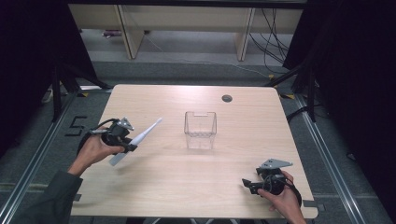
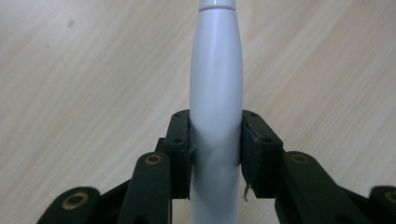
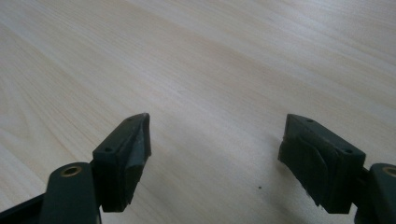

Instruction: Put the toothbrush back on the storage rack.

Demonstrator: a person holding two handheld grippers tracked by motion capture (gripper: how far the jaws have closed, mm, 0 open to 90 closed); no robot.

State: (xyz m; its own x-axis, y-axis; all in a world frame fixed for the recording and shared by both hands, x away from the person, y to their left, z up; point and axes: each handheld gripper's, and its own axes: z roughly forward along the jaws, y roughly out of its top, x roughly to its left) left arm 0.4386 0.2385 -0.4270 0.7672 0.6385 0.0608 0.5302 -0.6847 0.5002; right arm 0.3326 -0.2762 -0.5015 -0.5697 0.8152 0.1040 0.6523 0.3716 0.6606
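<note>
The left claw (image 1: 127,145) pinches a white toothbrush (image 1: 136,139) above the tabletop's (image 1: 163,186) left edge. The right claw (image 1: 248,183) hangs spread near the front right corner. Likely next: carrying the toothbrush to the clear box (image 1: 200,130) at centre.

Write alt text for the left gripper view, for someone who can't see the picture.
The left gripper clamps its two black jaws on the sides of a smooth white electric toothbrush handle, which runs straight up the middle of the picture and narrows toward a collar at the top edge. Behind it lies the pale wood table.
</note>
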